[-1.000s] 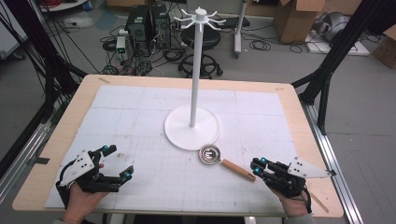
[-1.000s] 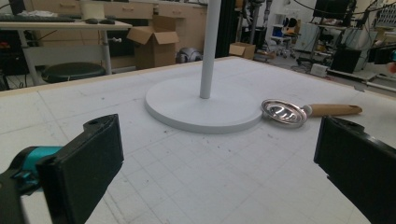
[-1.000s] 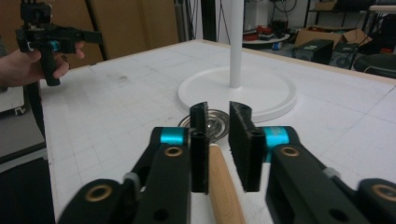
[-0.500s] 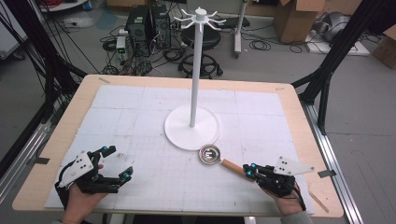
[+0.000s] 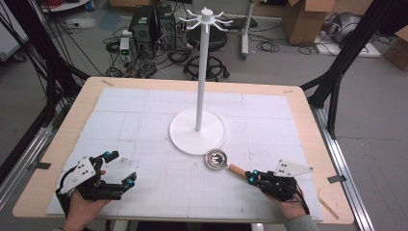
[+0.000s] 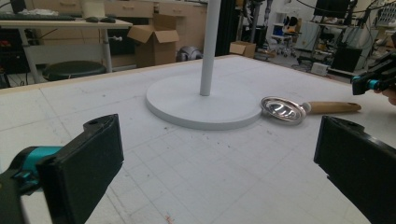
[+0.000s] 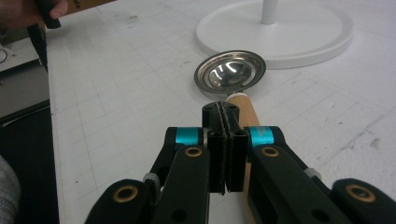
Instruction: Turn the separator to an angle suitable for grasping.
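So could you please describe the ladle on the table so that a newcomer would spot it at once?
Find the white stand in the middle of the table. Just at the near right edge of its round base lies the ladle: the one shiny metal bowl, with a wooden handle.

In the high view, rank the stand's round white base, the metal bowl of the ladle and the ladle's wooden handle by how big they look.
1. Round white base, by far the largest.
2. Metal bowl.
3. Wooden handle, smallest as seen; the right gripper covers its far end, so its full length can't be judged.
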### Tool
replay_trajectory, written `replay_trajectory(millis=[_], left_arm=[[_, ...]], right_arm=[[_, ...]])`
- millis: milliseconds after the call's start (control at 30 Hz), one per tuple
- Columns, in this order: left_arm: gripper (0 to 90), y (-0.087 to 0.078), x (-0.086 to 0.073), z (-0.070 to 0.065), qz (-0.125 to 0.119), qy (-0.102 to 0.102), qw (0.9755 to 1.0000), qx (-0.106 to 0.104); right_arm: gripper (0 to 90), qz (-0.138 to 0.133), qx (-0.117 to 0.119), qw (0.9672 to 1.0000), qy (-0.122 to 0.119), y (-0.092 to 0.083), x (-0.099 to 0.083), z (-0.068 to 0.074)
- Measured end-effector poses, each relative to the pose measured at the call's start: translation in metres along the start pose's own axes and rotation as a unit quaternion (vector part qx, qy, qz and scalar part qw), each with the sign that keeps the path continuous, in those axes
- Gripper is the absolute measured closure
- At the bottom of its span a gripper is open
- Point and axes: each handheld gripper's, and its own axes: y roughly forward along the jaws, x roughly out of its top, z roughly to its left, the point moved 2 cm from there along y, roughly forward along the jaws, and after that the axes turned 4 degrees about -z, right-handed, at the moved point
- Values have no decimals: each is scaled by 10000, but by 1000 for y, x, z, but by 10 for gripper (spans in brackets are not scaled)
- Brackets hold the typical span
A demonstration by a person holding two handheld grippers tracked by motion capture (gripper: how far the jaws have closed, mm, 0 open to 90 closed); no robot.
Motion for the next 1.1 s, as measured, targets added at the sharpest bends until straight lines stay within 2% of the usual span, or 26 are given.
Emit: replay_trajectory(millis=[333,633,967,1033,1100], left_arm=[[18,-1,-1,0,19,5,10000,6],[18,-2,-1,1,34,11,10000,20],[18,-3,-1,1,35,-4,10000,32],[18,-3,-1,1,30,-18,10000,31],[18,-4,-1,1,25,-18,10000,34]], right_arm=[[900,327,57,9993,193,13,-6,-1],[900,461,47,9987,196,16,-7,-2],[900,889,-42,9957,260,25,-7,-2],[900,1003,-80,9947,202,27,-7,-1],[900,1004,-87,9947,200,27,-7,-2]])
